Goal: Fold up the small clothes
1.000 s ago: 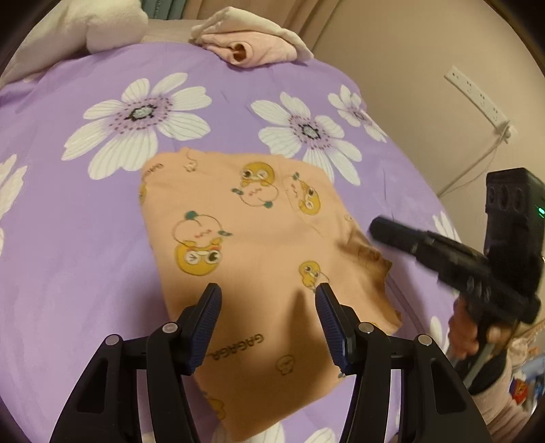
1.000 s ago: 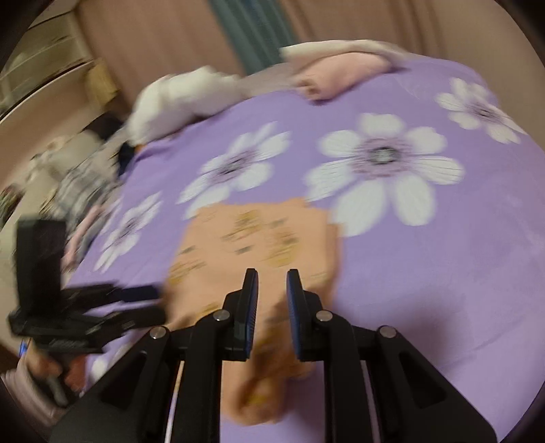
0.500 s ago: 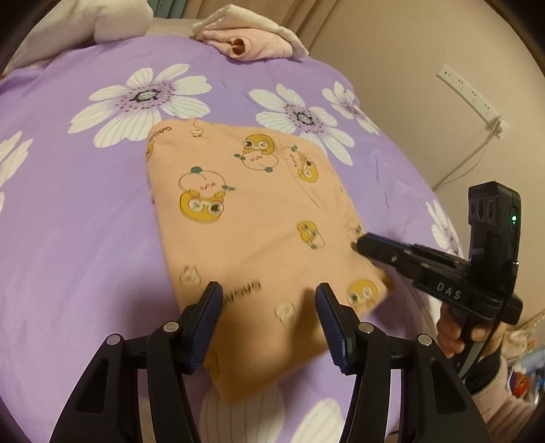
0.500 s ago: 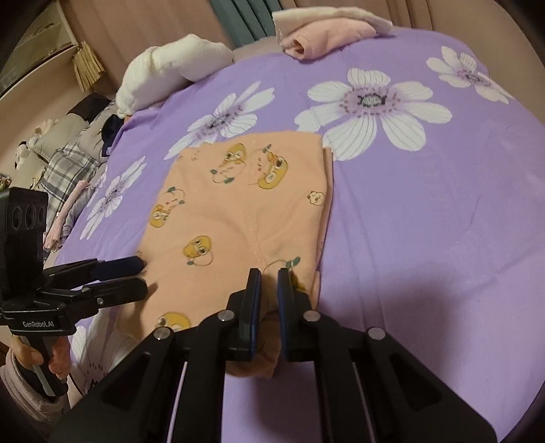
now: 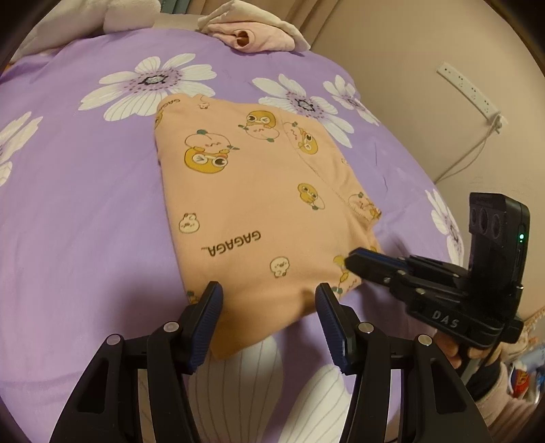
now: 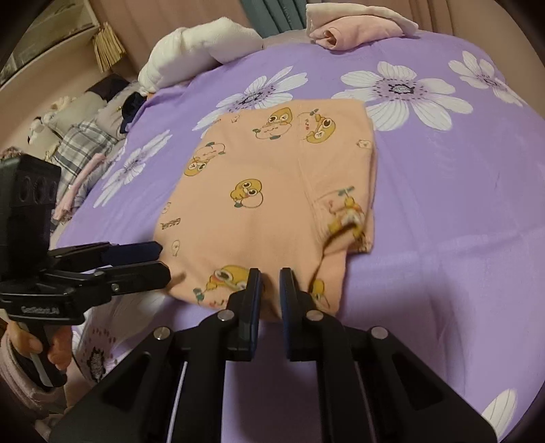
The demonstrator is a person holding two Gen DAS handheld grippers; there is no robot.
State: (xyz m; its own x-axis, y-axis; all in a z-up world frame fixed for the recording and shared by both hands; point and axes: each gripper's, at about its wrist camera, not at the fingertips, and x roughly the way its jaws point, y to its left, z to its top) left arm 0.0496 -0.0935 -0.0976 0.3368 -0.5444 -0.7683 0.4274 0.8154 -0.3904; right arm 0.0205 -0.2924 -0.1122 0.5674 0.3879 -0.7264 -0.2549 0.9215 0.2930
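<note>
A peach garment (image 5: 259, 204) printed with yellow ducks lies folded flat on the purple flowered bedspread (image 5: 85, 204); it also shows in the right wrist view (image 6: 272, 191). My left gripper (image 5: 269, 293) stands open, its fingers straddling the garment's near edge without pressing it. From the right wrist camera, the left gripper (image 6: 163, 260) sits at the garment's left near corner. My right gripper (image 6: 270, 283) is closing, with a narrow gap filled by the cloth's near edge. In the left wrist view, the right gripper (image 5: 351, 264) has its tip on the garment's right near corner.
Folded pink and cream clothes (image 6: 354, 30) lie at the bed's far edge. A white pillow (image 6: 201, 51) is beside them. More clothes, one plaid (image 6: 85, 143), are heaped off the bed's left side. A wall with a power strip (image 5: 470, 88) runs along the right.
The garment's right side was lifted a second ago and now lies flat. Both grippers have sunk toward its near edge. The right jaws have narrowed.
</note>
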